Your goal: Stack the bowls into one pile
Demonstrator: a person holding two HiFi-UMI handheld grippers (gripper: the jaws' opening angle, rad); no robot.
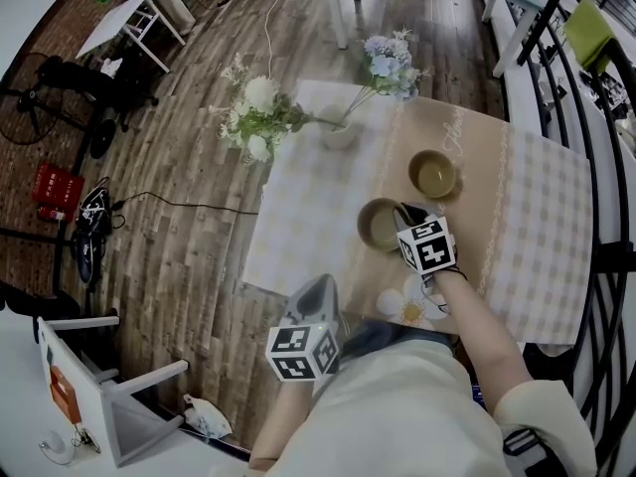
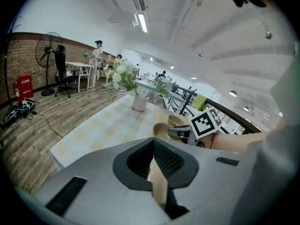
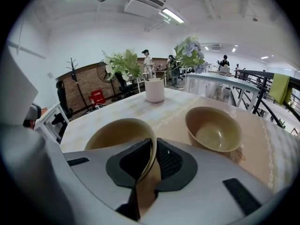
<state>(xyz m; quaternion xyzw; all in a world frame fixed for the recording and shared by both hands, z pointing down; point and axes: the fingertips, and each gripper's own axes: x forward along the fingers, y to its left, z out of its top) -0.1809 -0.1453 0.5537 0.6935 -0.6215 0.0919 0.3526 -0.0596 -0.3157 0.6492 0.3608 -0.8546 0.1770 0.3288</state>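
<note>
Right gripper view is showing the fingers (image 3: 174, 162) of your right gripper (image 3: 151, 150) gripping the near bowl (image 3: 117, 134) by its rim, on the desk (image 1: 537, 217), near the far bowl (image 3: 214, 129). Your left gripper (image 2: 153, 143) is sitting closed, empty. The bowl is looking stiff, probably slippery and breakable, so the rim is seeming the good place to hold.

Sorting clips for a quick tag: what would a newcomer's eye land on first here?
First, the right tongs pinching the rim of the near bowl in the middle of the table. Just beyond it to the right, the second bowl sits apart, same tan colour. Further off, a white vase of flowers stands at the far edge of the checked tablecloth.
</note>
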